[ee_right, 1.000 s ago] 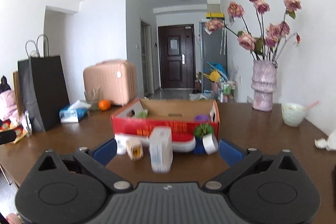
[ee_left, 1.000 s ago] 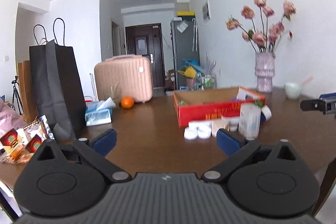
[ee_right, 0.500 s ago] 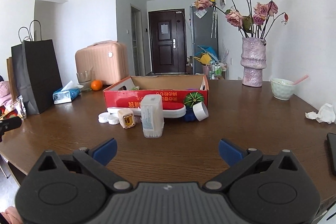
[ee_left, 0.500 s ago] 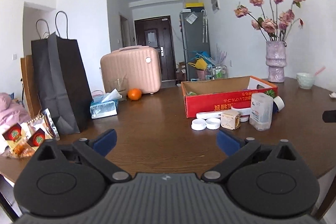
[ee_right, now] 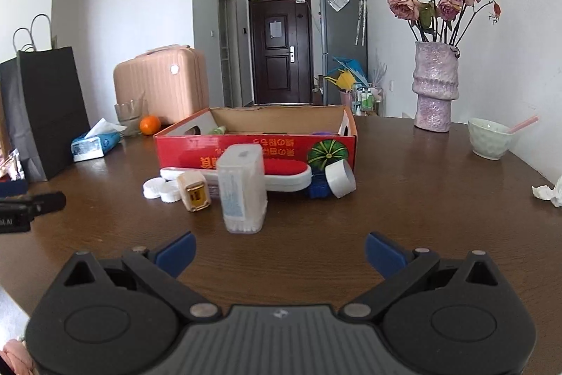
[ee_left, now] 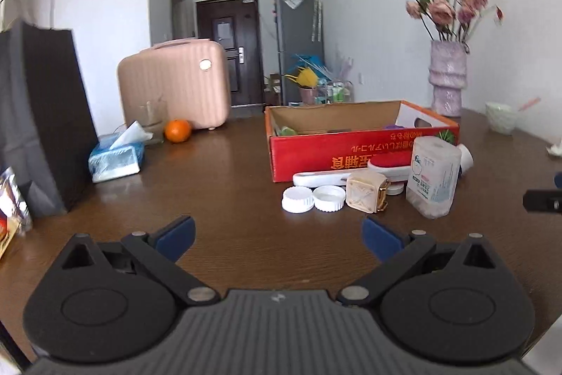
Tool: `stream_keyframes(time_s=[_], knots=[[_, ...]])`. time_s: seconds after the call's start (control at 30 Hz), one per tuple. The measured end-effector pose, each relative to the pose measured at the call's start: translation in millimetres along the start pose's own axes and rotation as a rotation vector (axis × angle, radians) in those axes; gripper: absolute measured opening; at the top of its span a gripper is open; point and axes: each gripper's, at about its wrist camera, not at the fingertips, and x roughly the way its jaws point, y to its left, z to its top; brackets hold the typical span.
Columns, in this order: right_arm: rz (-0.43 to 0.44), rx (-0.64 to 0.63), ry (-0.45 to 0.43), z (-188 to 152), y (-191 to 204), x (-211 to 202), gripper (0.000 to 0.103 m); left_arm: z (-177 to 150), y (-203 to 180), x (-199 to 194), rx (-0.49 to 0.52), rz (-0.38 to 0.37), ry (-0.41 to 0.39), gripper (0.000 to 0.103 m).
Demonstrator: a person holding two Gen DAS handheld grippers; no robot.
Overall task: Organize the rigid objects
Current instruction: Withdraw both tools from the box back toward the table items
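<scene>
Left gripper (ee_left: pixel 277 234) spread (empty) before white caps (ee_left: pixel 312 198), red box (ee_left: pixel 361 152).

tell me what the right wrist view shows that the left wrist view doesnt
Only the right wrist view shows the blue crate beside the tape roll, and the whole crumpled tissue. Only the left wrist view shows the foil snack packets at the far left. Both share the red cardboard box, cotton swab container, two white caps, orange, vase and bowl; the left gripper and right gripper are both open and empty.
</scene>
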Motion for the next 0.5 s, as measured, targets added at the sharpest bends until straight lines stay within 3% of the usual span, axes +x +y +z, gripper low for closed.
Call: stream_keyframes(time_s=[0.13,0.33,0.5], knots=[[0.007,0.056,0.018,1,-4,20,0.103,8,-6,15,0.013,-0.027,-0.011,0.103],[-0.008,0.011,0.042,17,0,49,0.103,20,-13,48,-0.014,-0.099,0.021,0.103],[0.031,0.071,-0.019,25,-11,65,0.103,30,-12,89,-0.008,-0.061,0.111,0.103]])
